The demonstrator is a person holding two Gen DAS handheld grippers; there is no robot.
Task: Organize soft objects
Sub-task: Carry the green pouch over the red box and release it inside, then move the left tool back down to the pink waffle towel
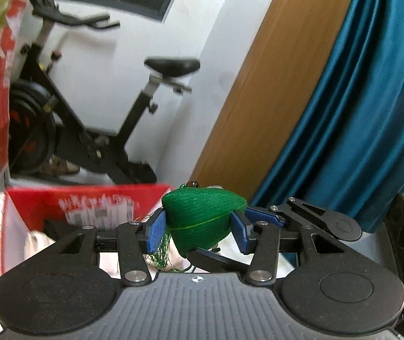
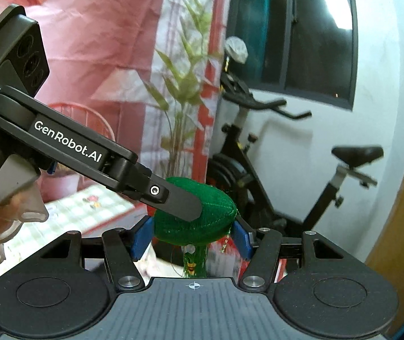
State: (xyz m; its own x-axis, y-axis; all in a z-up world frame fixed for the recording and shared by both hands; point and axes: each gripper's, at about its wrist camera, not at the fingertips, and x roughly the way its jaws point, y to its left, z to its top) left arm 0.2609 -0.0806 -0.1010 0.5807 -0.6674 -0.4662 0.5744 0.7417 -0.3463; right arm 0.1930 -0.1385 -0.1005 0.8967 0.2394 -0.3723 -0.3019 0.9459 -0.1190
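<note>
A green knitted soft pouch (image 1: 200, 221) with a beaded green tassel is held in the air. My left gripper (image 1: 197, 228) is shut on it, blue pads pressing both sides. My right gripper (image 2: 192, 233) is shut on the same pouch (image 2: 207, 221) from another side, its tassel (image 2: 192, 260) hanging below. The right gripper's fingers (image 1: 301, 215) cross in from the right in the left wrist view. The left gripper's finger (image 2: 179, 202) lies across the pouch in the right wrist view.
A red cardboard box (image 1: 88, 201) with cloth items inside sits below, left of the pouch. A black exercise bike (image 1: 88, 113) stands by the white wall. A teal curtain (image 1: 357, 99) and wooden panel (image 1: 272, 70) are right. A pink floral sheet (image 2: 102, 42) hangs left.
</note>
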